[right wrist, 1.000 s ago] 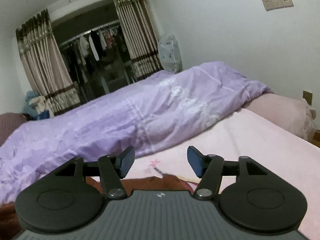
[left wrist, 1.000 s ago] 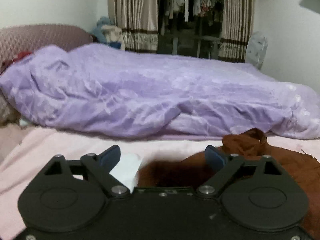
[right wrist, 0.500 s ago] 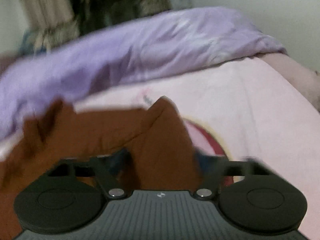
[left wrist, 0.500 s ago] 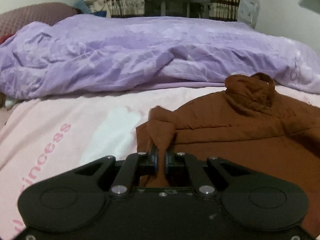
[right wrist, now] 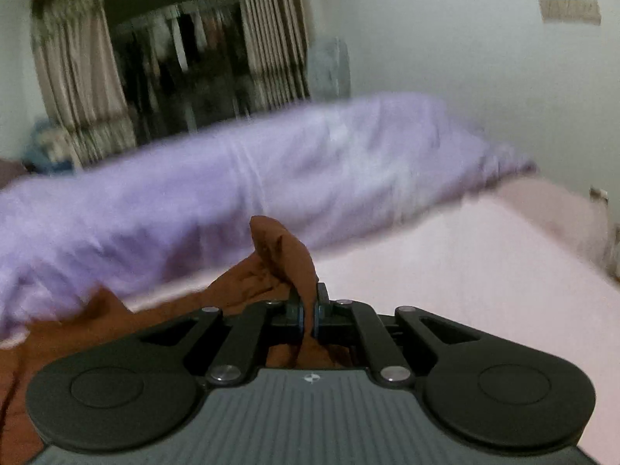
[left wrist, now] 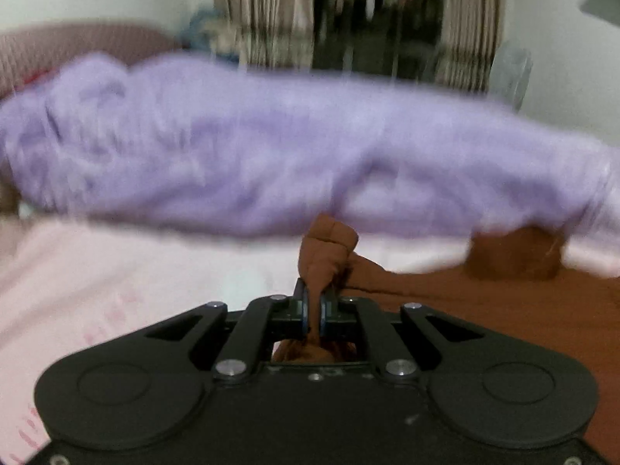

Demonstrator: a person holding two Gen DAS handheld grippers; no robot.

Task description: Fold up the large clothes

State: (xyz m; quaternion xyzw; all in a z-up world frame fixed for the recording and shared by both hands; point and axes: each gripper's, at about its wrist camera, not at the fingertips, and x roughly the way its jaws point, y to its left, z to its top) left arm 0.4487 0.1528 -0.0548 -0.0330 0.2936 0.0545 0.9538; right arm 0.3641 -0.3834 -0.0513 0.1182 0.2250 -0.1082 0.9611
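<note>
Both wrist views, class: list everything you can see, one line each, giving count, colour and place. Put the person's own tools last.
Garment: one, brown, spread on the bed sheet, corners pinched up.
Quilt: one, lilac, bunched across the bed behind the garment.
Bed sheet: one, pale pink, under the garment.
Curtains: one pair, beige striped, at the far wall.
Hanging clothes: several, mixed colours, blurred, between the curtains.
Wall plate: one, beige, on the right wall.
Left tongs: one, black, shut on a garment corner.
Right tongs: one, black, shut on another corner.
</note>
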